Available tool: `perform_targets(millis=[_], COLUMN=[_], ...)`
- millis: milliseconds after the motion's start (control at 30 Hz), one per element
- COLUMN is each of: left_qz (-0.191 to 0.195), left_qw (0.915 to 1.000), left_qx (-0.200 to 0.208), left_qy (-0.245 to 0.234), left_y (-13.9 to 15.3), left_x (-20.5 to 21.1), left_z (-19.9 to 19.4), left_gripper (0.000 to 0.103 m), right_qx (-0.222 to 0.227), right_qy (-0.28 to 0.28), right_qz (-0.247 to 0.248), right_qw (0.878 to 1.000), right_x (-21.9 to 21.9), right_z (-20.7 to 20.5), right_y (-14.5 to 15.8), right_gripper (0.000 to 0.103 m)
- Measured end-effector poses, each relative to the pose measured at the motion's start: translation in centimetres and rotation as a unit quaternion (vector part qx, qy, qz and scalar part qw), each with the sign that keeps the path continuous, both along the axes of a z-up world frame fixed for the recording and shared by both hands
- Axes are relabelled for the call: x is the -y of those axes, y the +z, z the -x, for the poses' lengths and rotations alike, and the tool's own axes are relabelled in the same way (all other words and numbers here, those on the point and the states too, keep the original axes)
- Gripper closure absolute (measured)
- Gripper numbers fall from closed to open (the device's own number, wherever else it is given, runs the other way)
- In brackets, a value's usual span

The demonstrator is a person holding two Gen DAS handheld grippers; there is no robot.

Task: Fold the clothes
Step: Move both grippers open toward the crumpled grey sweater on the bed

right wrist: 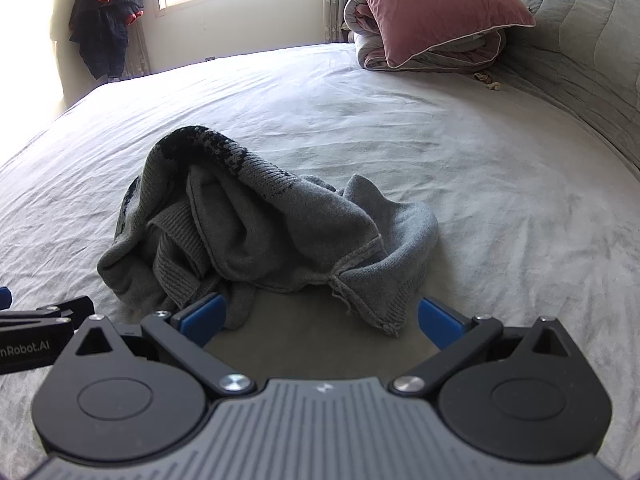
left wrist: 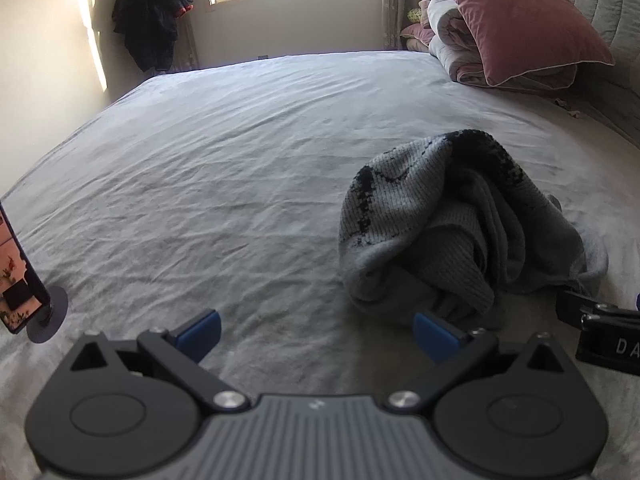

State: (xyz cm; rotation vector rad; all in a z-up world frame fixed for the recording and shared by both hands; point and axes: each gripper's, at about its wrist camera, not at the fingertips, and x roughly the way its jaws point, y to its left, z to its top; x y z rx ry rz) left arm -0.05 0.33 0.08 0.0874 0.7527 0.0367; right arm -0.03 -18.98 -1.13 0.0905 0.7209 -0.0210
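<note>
A grey knitted sweater [left wrist: 452,232] with a black pattern lies crumpled in a heap on the bed. In the right wrist view the sweater [right wrist: 260,232] sits just beyond my right gripper [right wrist: 322,322], which is open, blue pads wide apart, with the garment's near hem hanging between them but not clamped. My left gripper [left wrist: 318,336] is open too, low over the sheet, to the left of the heap; its right pad [left wrist: 434,336] is close to the sweater's near edge. Each gripper shows at the edge of the other's view: the right gripper [left wrist: 600,332] and the left gripper [right wrist: 36,328].
The bed sheet [left wrist: 200,168] is light grey and wrinkled. A pink pillow [right wrist: 436,8] on a folded duvet lies at the headboard end. A phone on a stand [left wrist: 24,276] stands at the left edge. Dark clothes [left wrist: 152,12] hang by the window.
</note>
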Motion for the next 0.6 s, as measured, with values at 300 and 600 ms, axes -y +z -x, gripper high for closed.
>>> perform_targets(millis=[300,600], left_qz=[0.007,-0.004], left_qw=[0.9999,0.9998], left_qx=[-0.010,-0.015], left_qy=[-0.002,0.008], left_y=[-0.08,-0.67], left_x=[-0.47,-0.01], left_z=[-0.01,-0.49], left_gripper=[0.000,0.000], right_qx=[-0.002,-0.011], right_qy=[-0.002,-0.005], right_qz=[0.007,0.005], right_qw=[1.000,1.000], right_x=[-0.07,0.17], right_z=[-0.06,-0.20], right_y=[-0.53,-0.51], right_gripper=[0.000,0.000])
